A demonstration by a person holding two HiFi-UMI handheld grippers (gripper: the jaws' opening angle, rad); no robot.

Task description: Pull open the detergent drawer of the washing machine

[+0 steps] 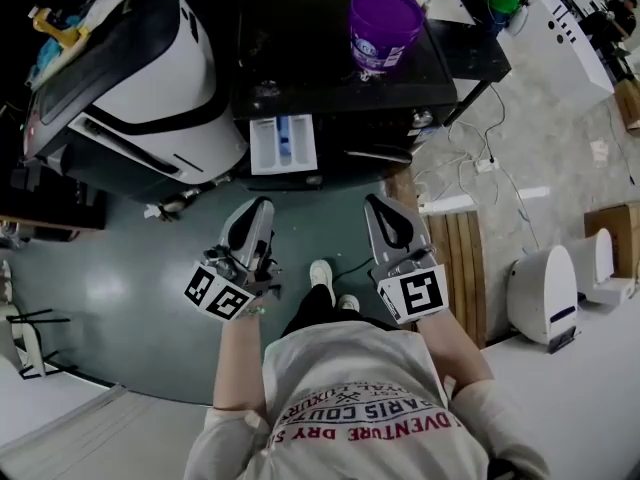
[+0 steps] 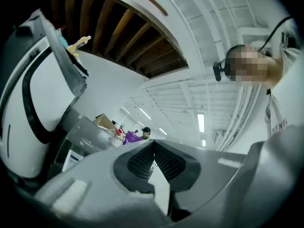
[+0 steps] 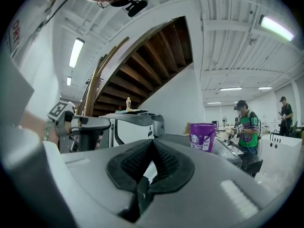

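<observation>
1. White-and-blue plastic detergent drawer stuck out open from the black washing machine; I judged the pull done.
2. My left tool and right tool were closed, empty, clear of it.

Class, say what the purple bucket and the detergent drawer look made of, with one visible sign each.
Purple bucket: likely plastic; glossy, evenly coloured wall, printed label.
Detergent drawer: probably moulded plastic; smooth white compartments, blue insert.
</observation>
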